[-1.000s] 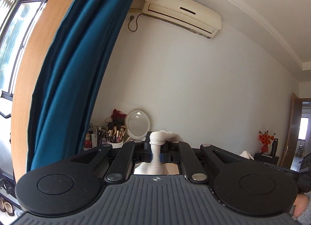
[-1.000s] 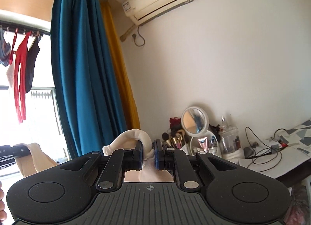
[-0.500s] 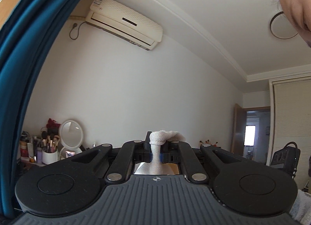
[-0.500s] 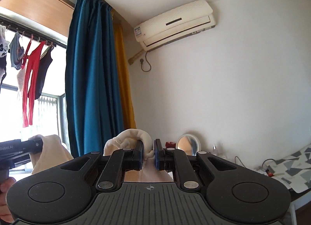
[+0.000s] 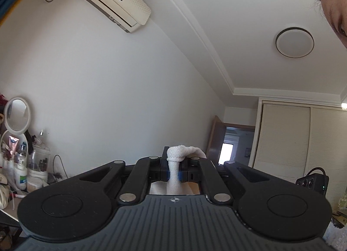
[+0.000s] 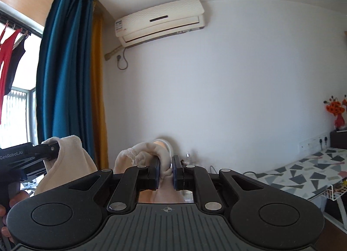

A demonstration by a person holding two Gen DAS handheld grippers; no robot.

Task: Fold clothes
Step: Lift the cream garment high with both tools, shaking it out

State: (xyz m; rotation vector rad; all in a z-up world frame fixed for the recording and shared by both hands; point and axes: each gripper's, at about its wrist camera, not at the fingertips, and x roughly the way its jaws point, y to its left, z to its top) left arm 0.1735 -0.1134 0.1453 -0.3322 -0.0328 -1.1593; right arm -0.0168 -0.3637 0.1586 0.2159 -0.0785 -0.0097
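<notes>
Swinging away from the window has been done by both views: the blue curtain [image 6: 63, 73] that filled the left view a second back is now only a sliver, and the air conditioner [image 6: 159, 21] sits centred for the right. The cream garment [image 6: 151, 155] is held up below that unit, pinched by the left gripper [image 5: 173, 164] and right gripper [image 6: 166, 171], fingers clamped on bunched cloth. Looks like it's being carried or shaken out, no fold laid yet.

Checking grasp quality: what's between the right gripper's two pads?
In the right wrist view, a bunched fold of cream garment sits clamped between the right gripper pads, spilling over the near-side pad. Nothing else is in the gap.
</notes>
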